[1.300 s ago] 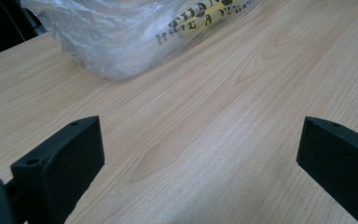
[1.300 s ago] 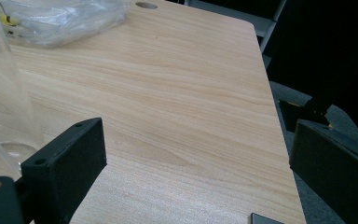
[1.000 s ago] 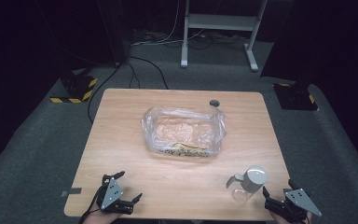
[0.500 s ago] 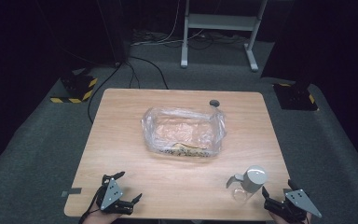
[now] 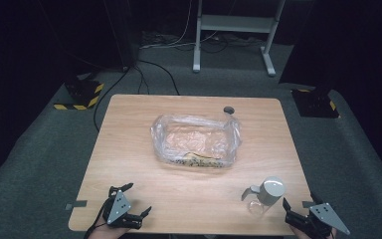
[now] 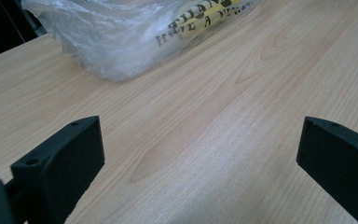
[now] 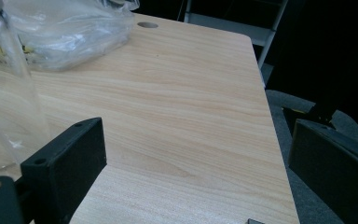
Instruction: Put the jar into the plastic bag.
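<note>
The wooden table [image 5: 129, 164] is the biggest thing here, and both claws sit low at its near edge. In the middle of the table, well ahead of both claws, lies a clear plastic bag [image 5: 196, 141] — it is crinkly, and some yellow paper with black letters [image 6: 200, 16] shows through its near side. In the left gripper view the bag [image 6: 121, 32] is up ahead and a bit to the left of the jaws, with bare wood in between. A clear jar with a grey lid [image 5: 267, 195] stands upright near the right claw, just ahead of it and a little to its left; in the right gripper view its see-through side [image 7: 4, 88] rises just beyond the left jaw, but it is not between the jaws. The left claw [image 5: 133, 204] is wide open with nothing in it, and its jaws stand far apart over bare wood in its own view [image 6: 200, 149]. The right claw [image 5: 298, 211] is wide open too and holds nothing — its right jaw hangs past the table's edge in its own view [image 7: 198, 158]. A small round hole [image 5: 228, 109] sits in the table beyond the bag, far from both claws.
</note>
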Demonstrator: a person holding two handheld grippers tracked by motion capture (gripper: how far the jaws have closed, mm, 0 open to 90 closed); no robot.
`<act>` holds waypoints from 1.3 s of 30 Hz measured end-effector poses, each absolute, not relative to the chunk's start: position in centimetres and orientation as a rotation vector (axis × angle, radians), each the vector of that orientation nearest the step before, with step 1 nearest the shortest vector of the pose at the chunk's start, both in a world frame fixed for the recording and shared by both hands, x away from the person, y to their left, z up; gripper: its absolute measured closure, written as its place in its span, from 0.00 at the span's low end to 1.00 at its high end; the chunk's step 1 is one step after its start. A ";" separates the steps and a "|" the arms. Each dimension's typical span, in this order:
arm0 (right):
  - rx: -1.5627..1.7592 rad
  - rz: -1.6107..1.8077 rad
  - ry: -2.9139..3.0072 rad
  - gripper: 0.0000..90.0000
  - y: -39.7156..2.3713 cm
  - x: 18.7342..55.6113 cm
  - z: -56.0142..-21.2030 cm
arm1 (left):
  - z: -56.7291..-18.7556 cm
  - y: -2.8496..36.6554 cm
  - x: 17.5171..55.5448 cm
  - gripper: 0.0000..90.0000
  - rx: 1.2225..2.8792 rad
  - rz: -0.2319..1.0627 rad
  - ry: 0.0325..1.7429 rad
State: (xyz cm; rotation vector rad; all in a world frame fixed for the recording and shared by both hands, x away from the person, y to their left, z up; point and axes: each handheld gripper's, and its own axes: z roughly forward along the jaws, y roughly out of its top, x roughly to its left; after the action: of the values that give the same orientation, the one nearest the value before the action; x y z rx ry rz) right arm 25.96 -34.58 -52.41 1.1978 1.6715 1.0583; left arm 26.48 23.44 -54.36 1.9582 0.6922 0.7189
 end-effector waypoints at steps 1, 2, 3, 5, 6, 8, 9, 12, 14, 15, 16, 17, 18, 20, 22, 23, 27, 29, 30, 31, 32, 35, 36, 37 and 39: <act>1.198 1.053 1.673 0.04 -34.6 25.9 -52.3 | -54.4 23.4 26.5 0.01 1.958 0.719 0.692; 1.198 1.053 1.672 0.04 -34.6 25.9 -52.2 | -54.4 23.4 26.5 0.01 1.958 0.718 0.693; 1.195 1.056 1.671 0.04 -34.5 25.8 -52.0 | -54.4 23.4 26.5 0.01 1.958 0.717 0.693; 1.190 1.056 1.671 0.04 -34.5 25.7 -51.7 | -54.4 23.4 26.5 0.01 1.958 0.717 0.693; 1.182 1.061 1.670 0.04 -34.5 25.6 -51.4 | -54.4 23.5 26.5 0.01 1.958 0.717 0.693; 1.179 1.065 1.668 0.04 -34.5 25.5 -51.2 | -54.4 23.4 26.5 0.01 1.957 0.717 0.692; 1.177 1.069 1.666 0.04 -34.5 25.4 -51.2 | -54.4 23.4 26.5 0.01 1.957 0.718 0.691; 1.183 1.077 1.663 0.04 -34.5 25.3 -51.0 | -54.4 23.4 26.5 0.01 1.958 0.717 0.691; 1.182 1.083 1.660 0.04 -34.5 25.2 -50.8 | -54.4 23.4 26.5 0.01 1.959 0.718 0.691; 1.185 1.086 1.659 0.04 -34.5 25.1 -50.7 | -54.4 23.4 26.5 0.01 1.959 0.718 0.691; 1.185 1.089 1.657 0.04 -34.6 25.1 -50.6 | -54.4 23.4 26.5 0.01 1.960 0.718 0.691; 1.187 1.092 1.654 0.04 -34.6 25.0 -50.5 | -54.4 23.4 26.5 0.01 1.960 0.718 0.691; 1.189 1.095 1.654 0.04 -34.6 25.0 -50.5 | -54.4 23.4 26.5 0.01 1.960 0.717 0.691; 1.198 1.107 1.652 0.03 -34.6 24.9 -50.2 | -54.4 23.4 26.5 0.01 1.961 0.717 0.691; 1.197 1.112 1.651 0.03 -34.6 24.8 -50.1 | -54.4 23.4 26.5 0.01 1.961 0.717 0.689; 1.194 1.113 1.649 0.03 -34.6 24.7 -49.9 | -54.4 23.4 26.5 0.01 1.962 0.717 0.688; 1.193 1.133 1.637 0.02 -34.6 24.4 -49.5 | -54.4 23.4 26.5 0.01 1.963 0.717 0.688; 1.186 1.143 1.634 0.02 -34.6 24.2 -49.2 | -54.4 23.4 26.5 0.01 1.964 0.717 0.686; 1.181 1.145 1.630 0.01 -34.5 24.2 -49.0 | -54.4 23.4 26.5 0.01 1.965 0.716 0.686; 1.180 1.151 1.627 0.01 -34.5 24.1 -48.9 | -54.4 23.4 26.5 0.01 1.965 0.716 0.686; 1.177 1.162 1.627 0.00 -34.4 24.0 -48.7 | -54.4 23.4 26.5 0.01 1.965 0.717 0.686; 1.172 1.178 1.625 0.00 -34.3 23.8 -48.4 | -54.4 23.3 26.5 0.01 1.969 0.719 0.684; 1.171 1.185 1.623 0.00 -34.2 23.8 -48.2 | -54.4 23.3 26.4 0.01 1.969 0.719 0.684; 1.169 1.189 1.622 0.00 -34.1 23.7 -48.1 | -54.4 23.3 26.5 0.01 1.969 0.720 0.683; 1.163 1.200 1.623 0.00 -34.0 23.7 -47.9 | -54.4 23.3 26.5 0.01 1.970 0.719 0.685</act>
State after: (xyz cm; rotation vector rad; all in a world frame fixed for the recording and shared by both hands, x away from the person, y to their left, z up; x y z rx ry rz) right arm 23.65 -34.01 -47.92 1.1631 1.6231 1.2002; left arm 26.47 23.32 -54.38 1.9703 0.6846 0.7188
